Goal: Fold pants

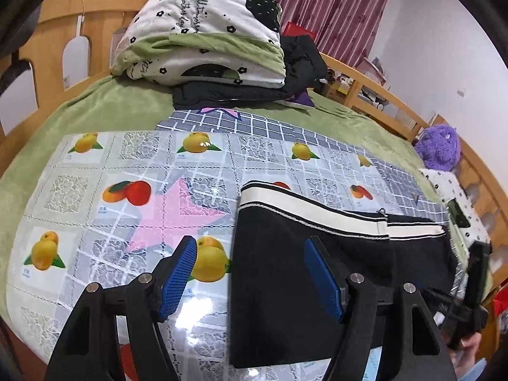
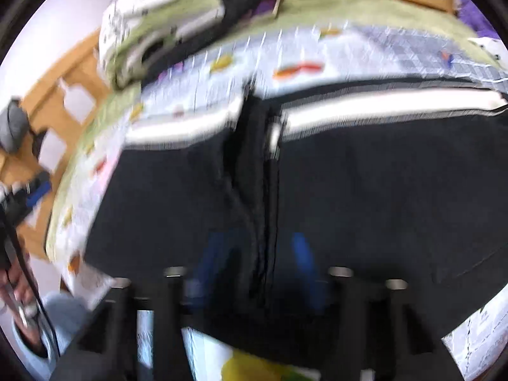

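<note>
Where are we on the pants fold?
Done: black pants lie spread flat on the fruit-print mat, waistband away from the camera. In hand: nothing; left claw open at their left edge, right claw open over the middle seam. Left: every fold.

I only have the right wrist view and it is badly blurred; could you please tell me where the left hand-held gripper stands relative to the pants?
Observer: The left hand-held gripper straddles the left edge of the black pants; its jaws are open, and I cannot tell whether the fingers touch the cloth.
Operator: Thank you. Is the waistband lying flat?
Observer: Yes, the white waistband lies flat on the fruit-print tablecloth.
Operator: Anything close by beyond it?
Observer: A folded quilt sits further back on the bed.
</note>
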`<move>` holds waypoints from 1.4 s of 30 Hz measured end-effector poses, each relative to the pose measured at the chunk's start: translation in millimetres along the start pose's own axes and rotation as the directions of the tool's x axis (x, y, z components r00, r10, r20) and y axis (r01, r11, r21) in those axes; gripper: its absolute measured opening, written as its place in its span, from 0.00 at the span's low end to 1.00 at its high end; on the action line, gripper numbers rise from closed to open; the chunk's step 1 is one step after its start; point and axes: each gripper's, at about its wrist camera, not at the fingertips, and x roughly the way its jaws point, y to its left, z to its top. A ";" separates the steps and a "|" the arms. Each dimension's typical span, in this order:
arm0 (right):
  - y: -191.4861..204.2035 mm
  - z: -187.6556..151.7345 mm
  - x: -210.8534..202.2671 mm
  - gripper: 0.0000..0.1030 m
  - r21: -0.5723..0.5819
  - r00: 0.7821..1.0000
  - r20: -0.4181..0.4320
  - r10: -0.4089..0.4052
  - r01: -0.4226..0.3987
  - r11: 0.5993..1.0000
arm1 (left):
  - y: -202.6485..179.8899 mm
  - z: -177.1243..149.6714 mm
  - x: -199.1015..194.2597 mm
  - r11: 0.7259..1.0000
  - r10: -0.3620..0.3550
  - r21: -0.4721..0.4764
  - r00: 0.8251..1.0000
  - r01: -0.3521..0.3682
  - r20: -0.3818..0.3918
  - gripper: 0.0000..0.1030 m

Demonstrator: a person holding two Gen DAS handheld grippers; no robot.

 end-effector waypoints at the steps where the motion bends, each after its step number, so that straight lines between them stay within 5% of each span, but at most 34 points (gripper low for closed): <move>1: -2.0 7.2 4.4 0.58 0.022 1.000 0.005 0.000 0.000 1.000 | 0.0 -0.1 1.8 1.000 0.000 -0.003 1.000 0.000 -0.004 0.66; 6: 0.2 26.8 58.6 0.57 0.030 0.995 -0.095 -0.010 0.012 0.999 | -1.2 -2.3 10.4 1.000 0.008 0.004 1.000 -0.008 -0.030 0.66; 8: 8.9 26.4 70.5 0.19 0.003 0.996 -0.075 -0.037 0.037 0.999 | -2.1 -2.4 12.0 1.000 0.018 0.007 0.999 -0.018 -0.030 0.66; 10: 13.8 29.4 62.7 0.12 -0.023 0.998 -0.070 0.005 -0.007 1.000 | -1.7 -2.6 13.7 1.000 0.024 0.006 0.999 -0.024 -0.035 0.66; 13: -6.1 41.5 10.6 0.12 0.027 0.988 0.057 0.145 -0.147 0.989 | -1.0 -2.9 15.1 0.999 0.033 -0.001 0.999 -0.033 -0.035 0.66; 17: -14.4 41.7 27.9 0.15 0.005 0.999 0.008 -0.038 0.038 0.999 | -4.5 -4.7 18.8 0.999 0.036 0.019 0.998 -0.035 -0.051 0.66; 19: -24.2 32.1 55.1 0.22 0.041 0.995 -0.076 -0.060 0.063 0.997 | -9.9 -7.0 19.4 0.998 0.045 0.042 0.998 -0.042 -0.053 0.66; 22: -17.7 24.6 45.9 0.33 -0.026 0.990 -0.058 -0.127 0.126 0.992 | -17.1 -8.7 16.2 0.995 0.065 0.072 0.997 -0.063 -0.034 0.66; 29: -3.8 -8.4 -26.5 0.35 -0.092 0.992 0.089 -0.093 0.101 0.991 | -21.2 -11.4 18.7 0.995 0.068 0.075 0.997 -0.064 -0.047 0.66; 31: 9.0 -20.8 -12.0 0.40 -0.150 0.991 0.040 -0.129 0.134 0.980 | -23.6 -13.0 19.1 0.994 0.072 0.086 0.996 -0.068 -0.048 0.66; 33: 16.4 -35.8 15.6 0.39 -0.245 0.966 -0.041 -0.254 0.237 0.940 | -27.3 -15.5 19.4 0.992 0.073 0.102 0.996 -0.068 -0.052 0.66; 42: 0.0 -31.5 5.8 0.38 -0.134 0.988 -0.068 -0.137 0.127 0.983 | -42.9 -64.7 51.0 0.988 0.037 0.155 0.973 -0.001 -0.229 0.66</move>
